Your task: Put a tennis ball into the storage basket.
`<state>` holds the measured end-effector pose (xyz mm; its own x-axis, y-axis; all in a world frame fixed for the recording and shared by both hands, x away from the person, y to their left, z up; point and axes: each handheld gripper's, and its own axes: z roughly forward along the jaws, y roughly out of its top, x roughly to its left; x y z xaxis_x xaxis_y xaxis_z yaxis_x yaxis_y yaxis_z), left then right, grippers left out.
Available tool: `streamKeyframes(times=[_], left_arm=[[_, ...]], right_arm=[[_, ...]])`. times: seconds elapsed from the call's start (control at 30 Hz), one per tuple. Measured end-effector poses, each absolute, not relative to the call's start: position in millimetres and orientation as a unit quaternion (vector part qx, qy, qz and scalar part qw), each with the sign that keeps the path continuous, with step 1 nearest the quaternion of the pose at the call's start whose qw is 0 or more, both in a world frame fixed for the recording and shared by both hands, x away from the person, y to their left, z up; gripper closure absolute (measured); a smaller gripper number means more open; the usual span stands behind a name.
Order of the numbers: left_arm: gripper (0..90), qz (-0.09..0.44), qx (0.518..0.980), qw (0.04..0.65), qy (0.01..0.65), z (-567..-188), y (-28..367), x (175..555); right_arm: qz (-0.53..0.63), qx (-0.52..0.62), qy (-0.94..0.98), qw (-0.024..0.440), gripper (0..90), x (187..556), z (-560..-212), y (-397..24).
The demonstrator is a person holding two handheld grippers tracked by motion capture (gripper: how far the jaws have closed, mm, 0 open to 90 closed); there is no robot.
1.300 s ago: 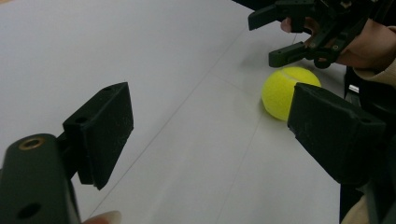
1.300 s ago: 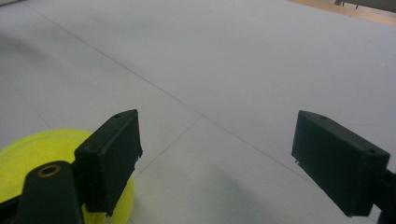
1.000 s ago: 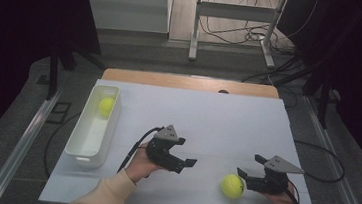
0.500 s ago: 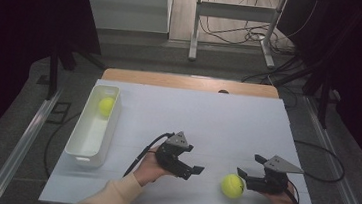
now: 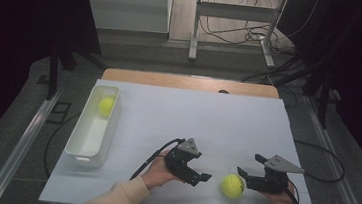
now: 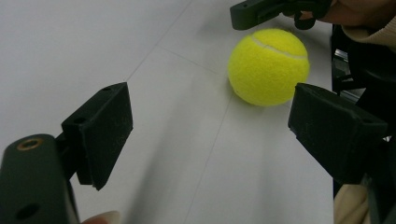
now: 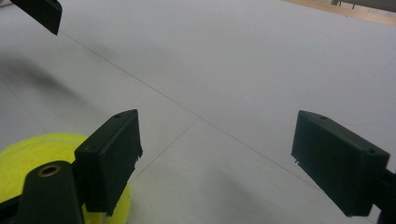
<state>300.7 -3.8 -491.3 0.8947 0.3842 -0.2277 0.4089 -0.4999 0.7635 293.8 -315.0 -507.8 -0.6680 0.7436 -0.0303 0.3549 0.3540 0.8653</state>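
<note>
One fuzzy yellow-green tennis ball, white seam curving.

In your right gripper view, the tennis ball sits half behind the near finger and runs off the bottom-left corner. Your forearms leave the high view's lower edge. The second ball in the bin is too small for detail.

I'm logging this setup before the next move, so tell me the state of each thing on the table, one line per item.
Left hand-held gripper: jaws open, nothing between them, pointing at the tennis ball on the table.
Right hand-held gripper: jaws open, empty, beside that ball.
Tennis ball on the table: lying free on the white surface between the two grippers, not gripped.
Tennis ball in the bin: resting inside, at the far end.
White bin: upright, open-topped, one ball inside.
</note>
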Motion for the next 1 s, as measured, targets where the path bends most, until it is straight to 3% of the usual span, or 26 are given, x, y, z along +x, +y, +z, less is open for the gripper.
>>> streamKeyframes(times=[1.0], left_arm=[[14.1,-0.044,0.882,0.425,0.199,-512,-51,300]], right_arm=[[0.453,0.358,0.787,0.218,16.3,294,-506,-317]])
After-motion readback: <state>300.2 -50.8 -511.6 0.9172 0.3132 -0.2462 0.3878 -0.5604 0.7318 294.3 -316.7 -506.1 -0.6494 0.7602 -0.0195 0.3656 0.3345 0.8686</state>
